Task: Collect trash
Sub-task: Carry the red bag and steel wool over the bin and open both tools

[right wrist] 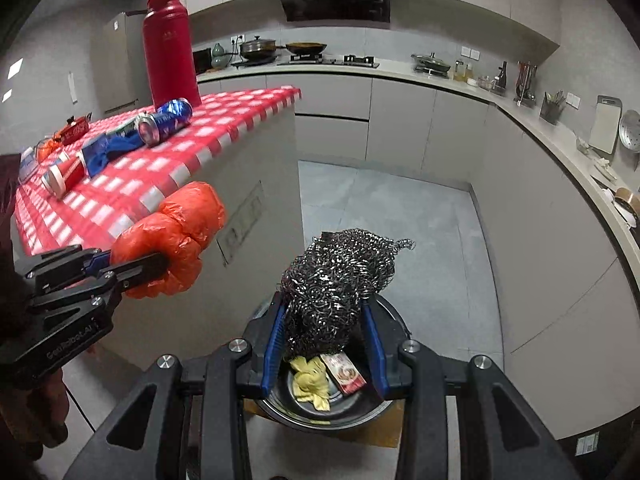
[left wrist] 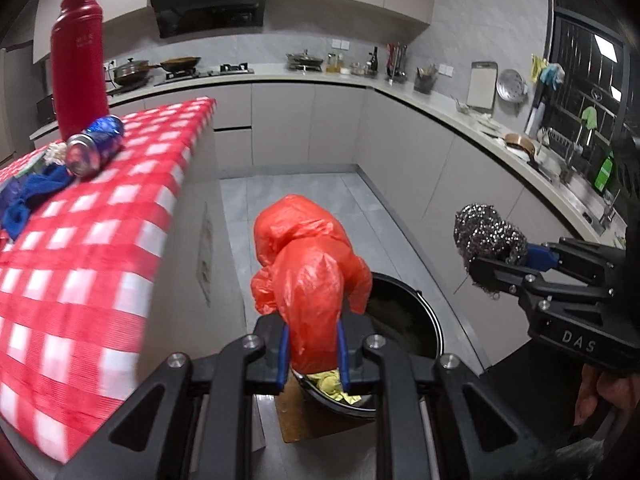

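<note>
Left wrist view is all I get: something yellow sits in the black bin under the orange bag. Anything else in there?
Observer: The right wrist view shows a red snack packet beside the yellow cloth in the bin.
Operator: Is that sparkly scrubber aimed at the bin?
Observer: The right gripper holds the steel wool scrubber with the bin's opening straight beyond it.
Operator: More trash on the table?
Observer: A red-and-white cup lies on its side on the checked tablecloth.

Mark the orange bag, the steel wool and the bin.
orange plastic bag (left wrist: 304, 264): left wrist view, middle of the crumpled bulge.
steel wool scourer (right wrist: 340, 280): right wrist view, centre of the wire mass.
trash bin (right wrist: 394, 314): right wrist view, far right rim.
</note>
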### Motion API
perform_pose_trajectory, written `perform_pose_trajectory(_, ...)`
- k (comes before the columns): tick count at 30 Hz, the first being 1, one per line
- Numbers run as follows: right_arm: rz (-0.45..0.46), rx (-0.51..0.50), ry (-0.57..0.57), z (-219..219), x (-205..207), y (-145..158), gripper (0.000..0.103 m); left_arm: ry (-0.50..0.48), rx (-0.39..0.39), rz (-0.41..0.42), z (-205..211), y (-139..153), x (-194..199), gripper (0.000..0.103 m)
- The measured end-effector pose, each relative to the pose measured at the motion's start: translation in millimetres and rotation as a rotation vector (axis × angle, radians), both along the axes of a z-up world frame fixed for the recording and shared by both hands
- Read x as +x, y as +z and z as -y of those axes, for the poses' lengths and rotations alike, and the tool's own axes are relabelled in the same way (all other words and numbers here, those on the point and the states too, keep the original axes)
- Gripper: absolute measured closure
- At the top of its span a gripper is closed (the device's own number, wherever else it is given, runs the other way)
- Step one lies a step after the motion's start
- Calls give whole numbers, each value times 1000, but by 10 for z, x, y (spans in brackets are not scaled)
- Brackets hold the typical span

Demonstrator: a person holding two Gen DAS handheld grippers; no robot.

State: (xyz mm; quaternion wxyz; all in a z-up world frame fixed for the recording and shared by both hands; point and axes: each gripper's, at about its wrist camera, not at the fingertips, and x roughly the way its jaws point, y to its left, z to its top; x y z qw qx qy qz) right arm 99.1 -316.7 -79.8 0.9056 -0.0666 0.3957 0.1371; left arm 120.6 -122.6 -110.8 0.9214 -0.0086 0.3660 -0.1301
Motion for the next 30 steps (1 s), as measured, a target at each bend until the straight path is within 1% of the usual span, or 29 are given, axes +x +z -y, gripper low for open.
perform_pose_trajectory(3,9,-12,27,110,-2,-138,64,-9,-4,-18,107,-126,33,84)
perform_pose_trajectory(7,-41,-14,50,277,87,-492,64,-6,-7,-52,264,-358,100,84)
perform_pose_trajectory(11,-100,-13,63,388,187,-841,64,-4,10,-95,410,-648,156,84)
perform_pose_trajectory(13,-126,-11,69,423,231,-1006,64,-6,20,-113,468,-740,173,84)
perform_pose_trajectory(16,-152,-6,76,425,293,-1158,64,2,29,-149,529,-910,228,84)
perform_pose_trajectory(20,-185,-5,90,456,436,-1335,64,13,32,-179,568,-1034,285,84)
perform_pose_trajectory(22,-191,-25,117,445,489,-1400,64,5,9,-187,581,-1063,313,82)
perform_pose_trajectory(23,-191,-35,133,413,507,-1422,61,9,8,-194,588,-1091,336,78)
perform_pose_trajectory(24,-195,-41,152,396,523,-1462,57,31,4,-202,578,-1135,357,68)
perform_pose_trajectory(25,-195,-69,170,369,535,-1528,39,59,5,-207,545,-1170,365,38)
perform_pose_trajectory(26,-183,-114,169,370,531,-1576,9,97,14,-203,520,-1199,356,23)
perform_pose_trajectory(27,-157,-160,162,379,534,-1615,0,118,11,-195,477,-1208,333,15)
perform_pose_trajectory(29,-162,-137,142,466,574,-1635,0,119,14,-202,439,-1227,311,14)
perform_pose_trajectory(30,-158,-140,123,505,595,-1639,0,119,25,-199,440,-1235,295,10)
